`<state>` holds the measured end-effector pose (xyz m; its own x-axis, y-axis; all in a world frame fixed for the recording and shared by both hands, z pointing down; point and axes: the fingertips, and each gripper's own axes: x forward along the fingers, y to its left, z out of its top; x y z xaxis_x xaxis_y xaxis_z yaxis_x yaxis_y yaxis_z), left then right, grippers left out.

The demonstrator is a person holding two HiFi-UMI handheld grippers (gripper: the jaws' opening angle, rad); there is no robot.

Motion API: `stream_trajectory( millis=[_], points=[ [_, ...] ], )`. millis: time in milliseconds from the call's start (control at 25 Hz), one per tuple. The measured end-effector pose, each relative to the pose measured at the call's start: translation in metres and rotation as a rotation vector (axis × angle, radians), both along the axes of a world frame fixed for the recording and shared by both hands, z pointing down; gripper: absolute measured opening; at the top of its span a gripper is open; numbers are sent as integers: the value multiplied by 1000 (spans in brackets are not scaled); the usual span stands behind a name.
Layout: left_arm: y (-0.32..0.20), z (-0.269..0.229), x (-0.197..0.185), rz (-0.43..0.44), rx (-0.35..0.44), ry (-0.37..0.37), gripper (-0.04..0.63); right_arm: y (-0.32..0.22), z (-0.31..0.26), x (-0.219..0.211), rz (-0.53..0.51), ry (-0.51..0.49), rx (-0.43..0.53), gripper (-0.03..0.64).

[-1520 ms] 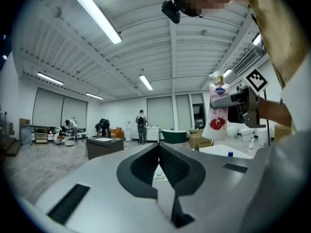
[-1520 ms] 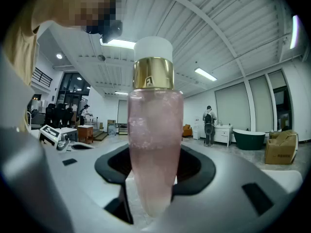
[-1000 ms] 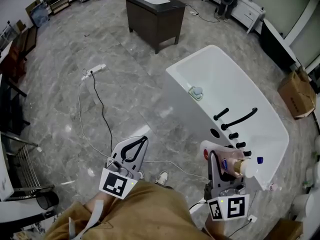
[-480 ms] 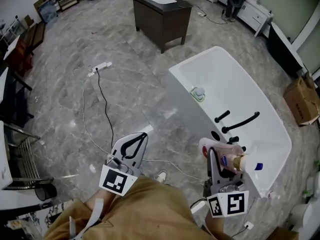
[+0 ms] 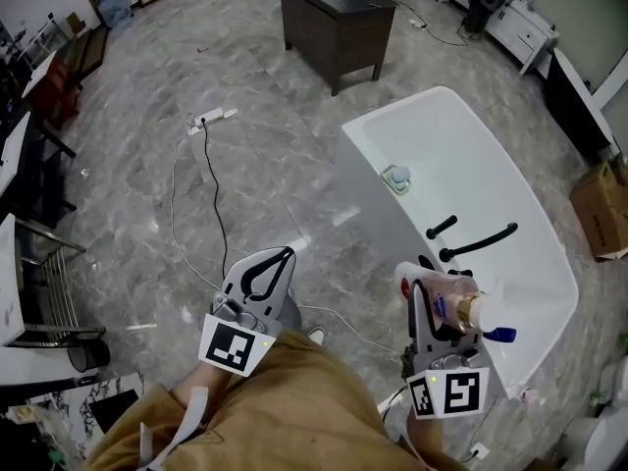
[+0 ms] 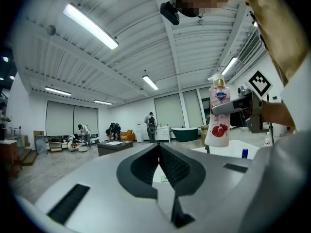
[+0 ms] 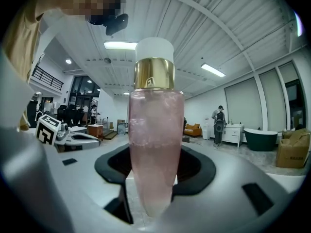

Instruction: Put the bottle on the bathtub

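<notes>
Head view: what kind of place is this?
Probably a big open studio or showroom hall, not a real bathroom: a freestanding bathtub and a lone vanity cabinet stand on open marble-look floor, a power strip lies loose, strip lights overhead.

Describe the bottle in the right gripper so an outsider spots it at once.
Find the white bathtub on the grey floor; go to its near end by the black tap. There the right gripper clamps a clear plastic bottle of pink liquid. Its gold collar and white cap set it apart from the small blue item beside it.
</notes>
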<state>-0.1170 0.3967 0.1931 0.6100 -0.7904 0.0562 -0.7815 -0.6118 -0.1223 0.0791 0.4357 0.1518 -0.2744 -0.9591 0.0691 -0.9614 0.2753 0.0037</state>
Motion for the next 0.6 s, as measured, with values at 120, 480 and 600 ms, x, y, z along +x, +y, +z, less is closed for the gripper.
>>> stream_trajectory(
  millis=[120,480,600],
  points=[
    [-5,2,4,4,12,-1,8,-4,1,1,4,20,9,233],
    [-48,12,15,54,12,-8,8,-42,-1,12,43,32,21,233],
    [-76,18,9,40,-11,-2,8,-68,3,11,40,33,-3,233]
  ],
)
